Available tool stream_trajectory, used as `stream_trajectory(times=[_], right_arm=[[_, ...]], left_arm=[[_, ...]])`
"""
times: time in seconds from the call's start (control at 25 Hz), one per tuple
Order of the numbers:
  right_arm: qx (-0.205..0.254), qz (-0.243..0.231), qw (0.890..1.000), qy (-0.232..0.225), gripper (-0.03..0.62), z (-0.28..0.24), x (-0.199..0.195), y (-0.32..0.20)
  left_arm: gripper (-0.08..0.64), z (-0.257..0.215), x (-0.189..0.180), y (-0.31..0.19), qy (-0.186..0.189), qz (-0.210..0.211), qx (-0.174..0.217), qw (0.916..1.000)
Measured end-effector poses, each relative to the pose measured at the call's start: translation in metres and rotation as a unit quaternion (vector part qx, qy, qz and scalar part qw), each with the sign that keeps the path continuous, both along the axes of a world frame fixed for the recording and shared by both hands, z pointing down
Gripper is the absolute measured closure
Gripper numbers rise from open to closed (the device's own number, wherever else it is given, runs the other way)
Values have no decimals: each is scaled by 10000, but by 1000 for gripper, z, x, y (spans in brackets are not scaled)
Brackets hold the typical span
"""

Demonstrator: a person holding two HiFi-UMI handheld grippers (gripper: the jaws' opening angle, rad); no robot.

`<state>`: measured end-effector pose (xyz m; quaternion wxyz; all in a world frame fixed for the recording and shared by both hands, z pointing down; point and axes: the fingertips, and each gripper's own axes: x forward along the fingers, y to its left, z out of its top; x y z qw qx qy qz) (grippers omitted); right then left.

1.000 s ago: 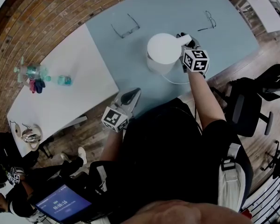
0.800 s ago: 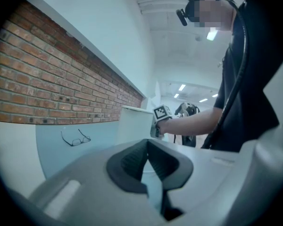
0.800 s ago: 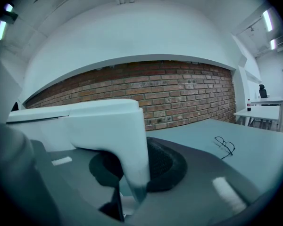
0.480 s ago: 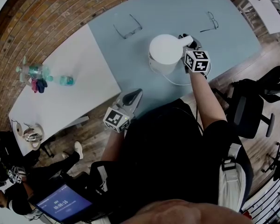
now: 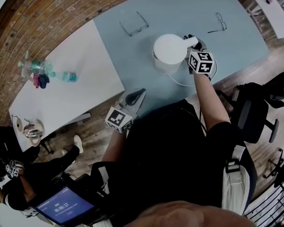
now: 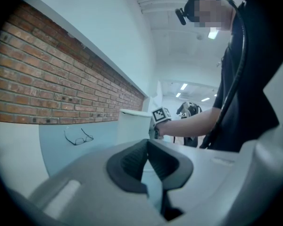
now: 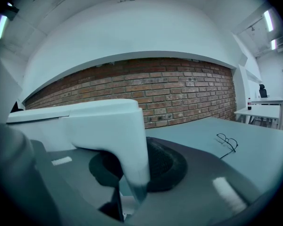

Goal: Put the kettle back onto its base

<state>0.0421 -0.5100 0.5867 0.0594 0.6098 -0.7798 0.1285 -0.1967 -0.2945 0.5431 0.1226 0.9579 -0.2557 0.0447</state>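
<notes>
The white kettle (image 5: pixel 169 51) stands upright on the blue-grey table (image 5: pixel 132 56). Its base is hidden beneath it, and a white cord (image 5: pixel 182 84) curves out from under its near side. My right gripper (image 5: pixel 191 42) is shut on the kettle's handle (image 7: pixel 127 135), which fills the space between its black pads (image 7: pixel 167 166). My left gripper (image 5: pixel 138 93) hovers at the table's near edge, well short of the kettle (image 6: pixel 132 126). Its jaws (image 6: pixel 147 147) are shut, with nothing between them.
Two pairs of glasses (image 5: pixel 135 25) (image 5: pixel 219 22) lie on the table beyond the kettle. A white table (image 5: pixel 61 93) at the left carries bottles (image 5: pixel 35 70). A brick wall (image 7: pixel 179 93) runs behind, and an office chair (image 5: pixel 255 112) stands at the right.
The head view has shifted slightly. The kettle and both grippers keep their places relative to the table.
</notes>
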Motion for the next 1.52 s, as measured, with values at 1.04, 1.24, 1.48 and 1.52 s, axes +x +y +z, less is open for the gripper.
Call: stream_trajectory(times=[1.04, 1.24, 1.48, 1.52], right_arm=[[199, -143, 9997, -31, 503, 0, 3, 2], [126, -210, 9996, 107, 517, 2, 0, 2], [130, -317, 9992, 188, 500, 2, -1, 3], [122, -352, 9991, 181, 497, 3, -1, 5]], left_arm=[[558, 11, 5, -5, -88, -28, 38, 10000], [558, 10, 4, -7, -87, -34, 77, 9999], [558, 10, 6, -8, -78, -39, 48, 10000], [558, 10, 6, -7, -77, -37, 44, 10000]])
